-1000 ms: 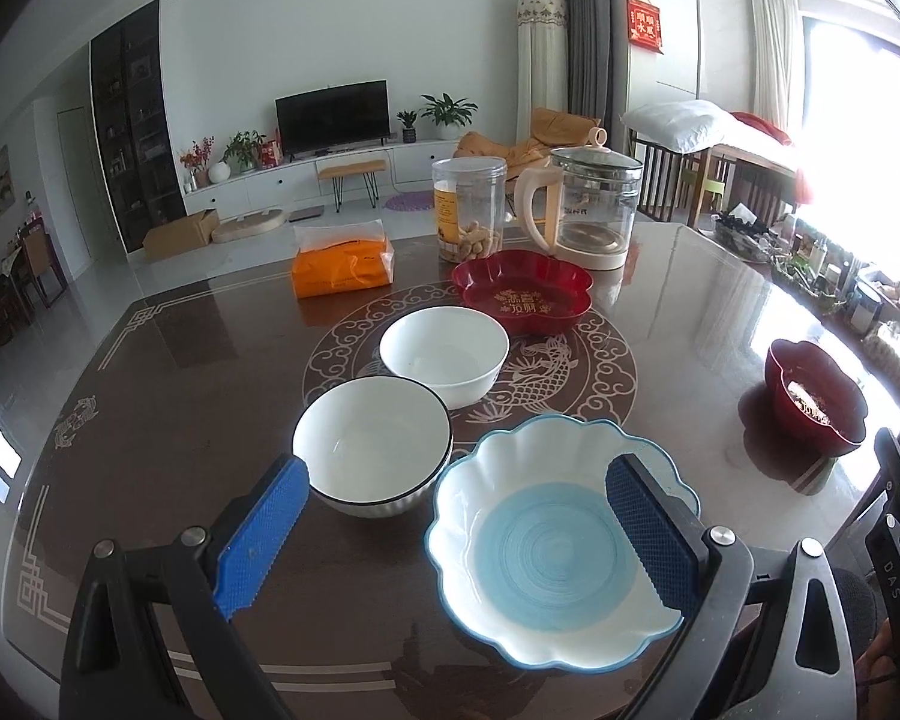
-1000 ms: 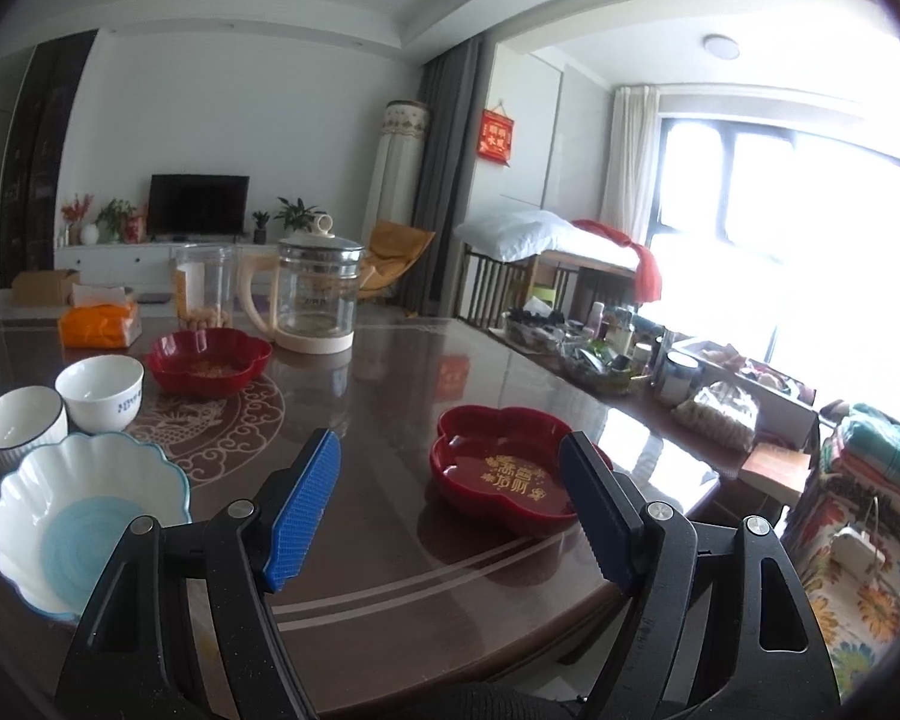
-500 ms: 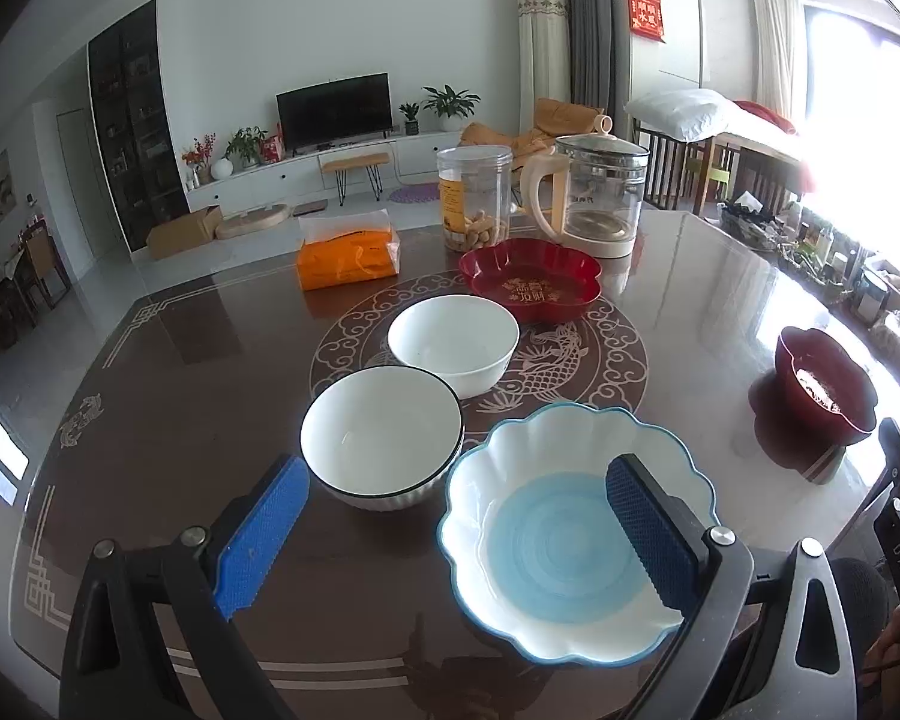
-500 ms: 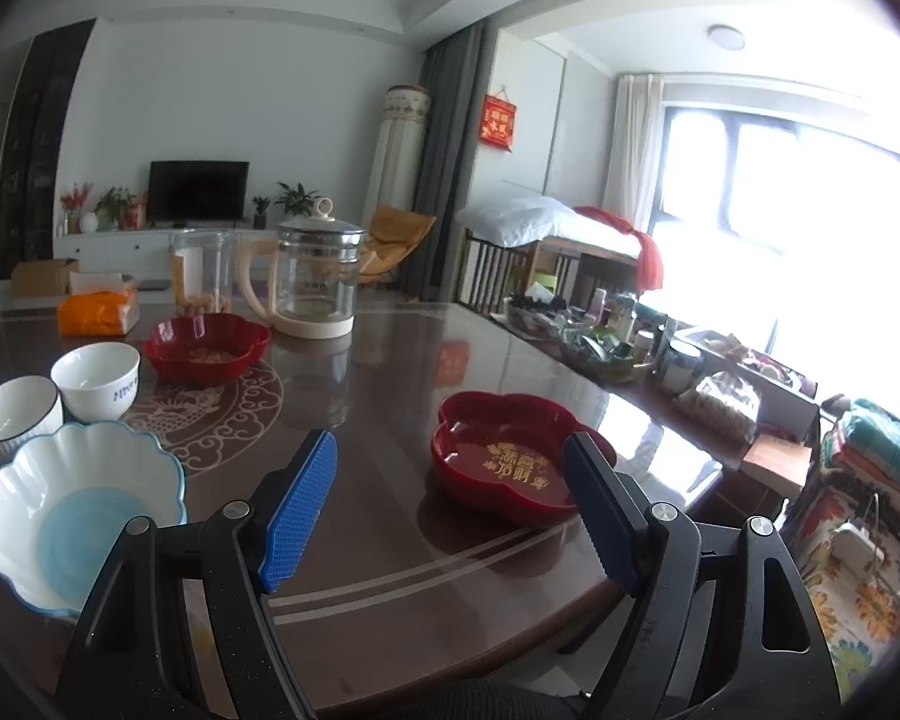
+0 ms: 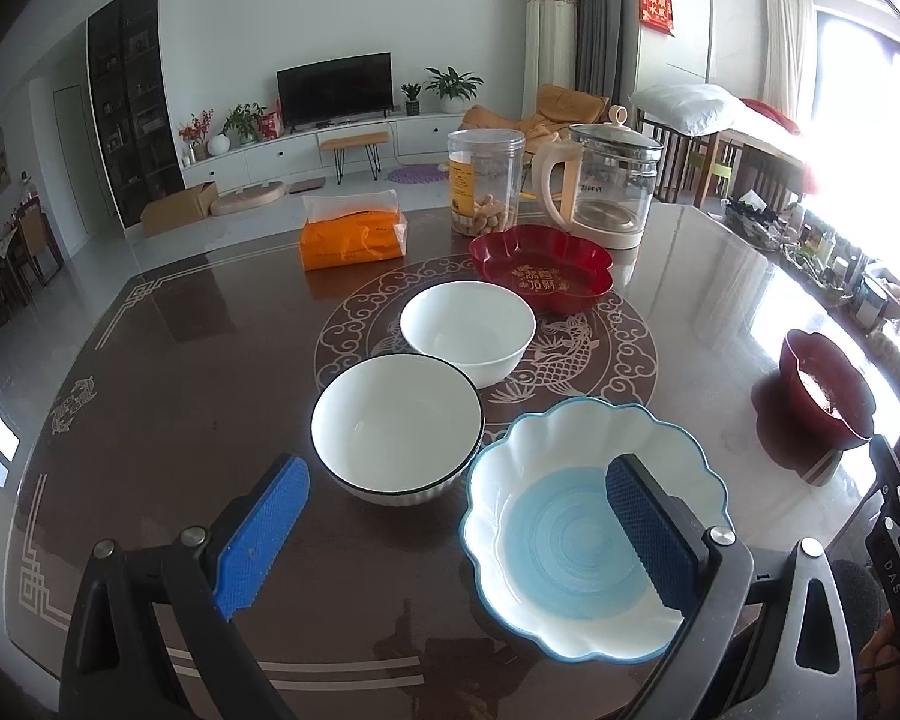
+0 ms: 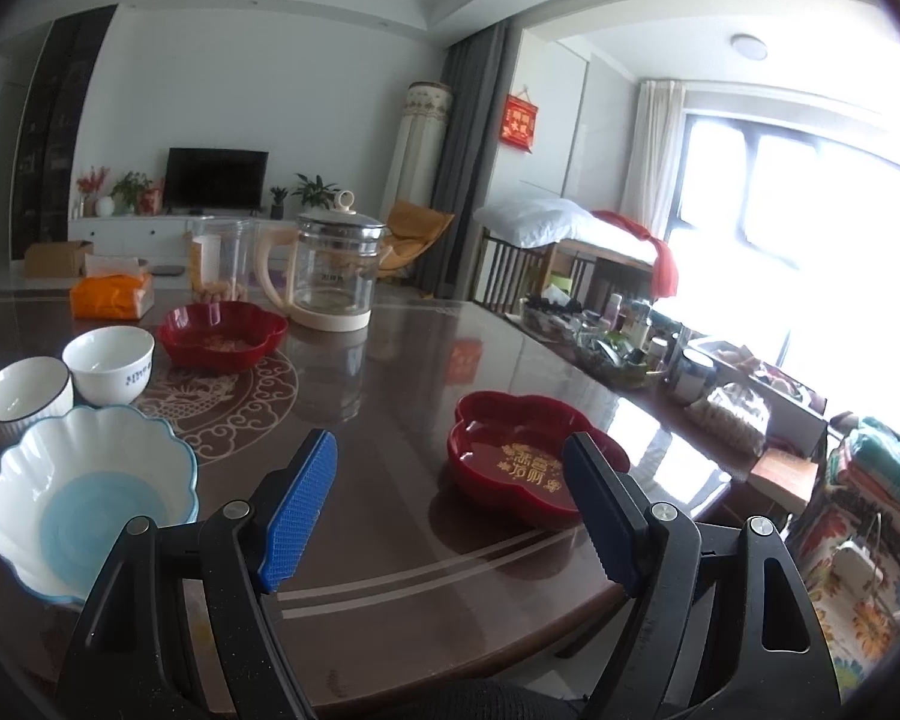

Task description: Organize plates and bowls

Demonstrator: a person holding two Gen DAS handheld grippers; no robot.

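Left gripper (image 5: 456, 519): jaws spread wide and holding nothing, poised above the near table edge, with one blue pad (image 5: 645, 531) over the blue scalloped bowl (image 5: 576, 564) and the other short of the black-rimmed white bowl (image 5: 397, 423); contact with either cannot be confirmed. Right gripper (image 6: 450, 507): likewise spread and empty, hovering before the near red dish (image 6: 525, 468), which sits alone by the table's right edge. Beyond the left gripper, the plain white bowl (image 5: 468, 327) stands just behind the black-rimmed one, the two rims close but whether touching cannot be told. Farther back lies the far red dish (image 5: 540, 276), holding what looks like a few snacks in the right wrist view. All five pieces rest separately on the dark table (image 5: 210, 360); none is nested or stacked. Assessment: the sorting has not visibly begun. Remaining work, by judgement: nest the white bowls, pair the red dishes, and place the scalloped bowl. The glass kettle (image 5: 609, 186), snack jar (image 5: 485, 180) and orange tissue pack (image 5: 354, 237) at the rear are not involved.
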